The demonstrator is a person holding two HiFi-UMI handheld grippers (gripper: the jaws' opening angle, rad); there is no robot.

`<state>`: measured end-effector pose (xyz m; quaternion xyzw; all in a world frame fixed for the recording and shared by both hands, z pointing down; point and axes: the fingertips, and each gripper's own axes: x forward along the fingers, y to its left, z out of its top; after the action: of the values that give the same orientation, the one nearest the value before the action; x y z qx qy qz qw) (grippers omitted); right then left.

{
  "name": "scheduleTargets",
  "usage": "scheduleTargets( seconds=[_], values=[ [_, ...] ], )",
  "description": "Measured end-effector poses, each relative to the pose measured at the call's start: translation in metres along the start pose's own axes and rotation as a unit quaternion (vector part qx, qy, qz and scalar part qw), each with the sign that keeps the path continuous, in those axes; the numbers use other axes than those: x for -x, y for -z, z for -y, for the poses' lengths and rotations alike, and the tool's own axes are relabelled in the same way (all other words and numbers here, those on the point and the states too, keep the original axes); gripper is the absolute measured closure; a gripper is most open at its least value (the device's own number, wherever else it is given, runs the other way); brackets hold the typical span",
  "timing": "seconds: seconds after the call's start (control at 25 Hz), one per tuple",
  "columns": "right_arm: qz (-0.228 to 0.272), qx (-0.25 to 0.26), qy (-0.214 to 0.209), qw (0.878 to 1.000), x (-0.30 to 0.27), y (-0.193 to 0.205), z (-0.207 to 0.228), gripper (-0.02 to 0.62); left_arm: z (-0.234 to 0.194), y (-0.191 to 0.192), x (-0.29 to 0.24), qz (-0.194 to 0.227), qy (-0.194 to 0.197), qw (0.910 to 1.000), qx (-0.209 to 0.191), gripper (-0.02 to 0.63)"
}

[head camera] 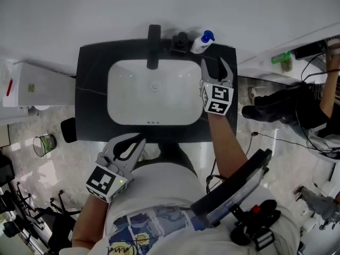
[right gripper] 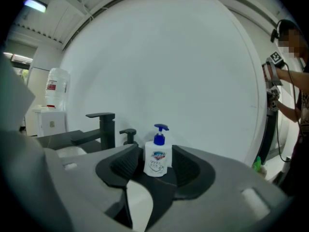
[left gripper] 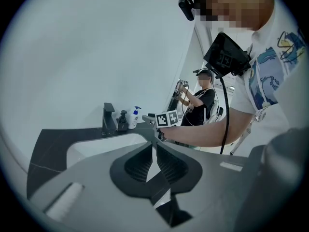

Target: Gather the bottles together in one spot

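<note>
Nearest, the left gripper (head camera: 137, 141) hangs over the near edge of the black stone countertop (head camera: 90, 89), its fingers pressed together on nothing. Beyond it lies the white oval basin (head camera: 133, 102). At the basin's right rim the right gripper (head camera: 215, 68) points far, fingers spread wide and empty. Just past them the white pump bottle with a blue cap (head camera: 201, 43) stands upright at the far right, beside a small black dispenser (head camera: 180, 42) and the black faucet (head camera: 153, 47)
</note>
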<state>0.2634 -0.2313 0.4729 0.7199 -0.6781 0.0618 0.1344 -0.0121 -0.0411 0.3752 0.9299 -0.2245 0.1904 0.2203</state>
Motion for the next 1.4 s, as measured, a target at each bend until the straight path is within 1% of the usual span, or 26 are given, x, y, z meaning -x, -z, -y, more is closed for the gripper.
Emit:
scheduleTargets(
  seconds=[0.08,0.12,0.24,0.4,0.68,0.8,0.96,1.12,1.24,1.4],
  values=[
    [-0.014,0.012,-0.004,1.0,0.021,0.003,-0.009,0.416,0.001,0.002,0.007,0.005,0.009,0.9999,-0.005,0.575],
    [-0.02,0.019,-0.009,1.0,0.032,0.003,-0.014,0.452,0.001,0.003,0.009,0.008,0.013,0.9999,-0.007,0.575],
    [-0.035,0.029,-0.039,0.998,0.063,0.002,-0.037,0.595,0.0,0.002,0.019,0.015,0.015,0.9997,-0.01,0.584],
    [-0.046,0.034,-0.069,0.996,0.103,-0.006,-0.068,0.595,0.006,0.01,0.035,0.03,0.025,0.9991,-0.015,0.603],
    [-0.054,0.056,-0.125,0.989,0.174,-0.021,-0.132,0.595,0.016,0.044,0.076,0.039,0.044,0.9982,-0.014,0.604],
    [-0.06,0.065,-0.141,0.986,0.205,-0.021,-0.158,0.595,0.017,0.056,0.097,0.042,0.043,0.9981,-0.013,0.604],
    [-0.066,0.061,-0.148,0.985,0.241,-0.016,-0.185,0.595,0.014,0.069,0.122,0.043,0.041,0.9982,-0.014,0.604],
    [-0.073,0.052,-0.145,0.985,0.278,-0.011,-0.207,0.595,0.018,0.087,0.144,0.037,0.042,0.9982,-0.02,0.604],
    [-0.064,0.041,-0.138,0.987,0.306,-0.009,-0.219,0.595,0.024,0.103,0.156,0.027,0.052,0.998,-0.026,0.604],
    [-0.062,0.046,-0.138,0.987,0.333,-0.011,-0.233,0.595,0.032,0.111,0.169,0.029,0.064,0.9971,-0.028,0.604]
  ],
)
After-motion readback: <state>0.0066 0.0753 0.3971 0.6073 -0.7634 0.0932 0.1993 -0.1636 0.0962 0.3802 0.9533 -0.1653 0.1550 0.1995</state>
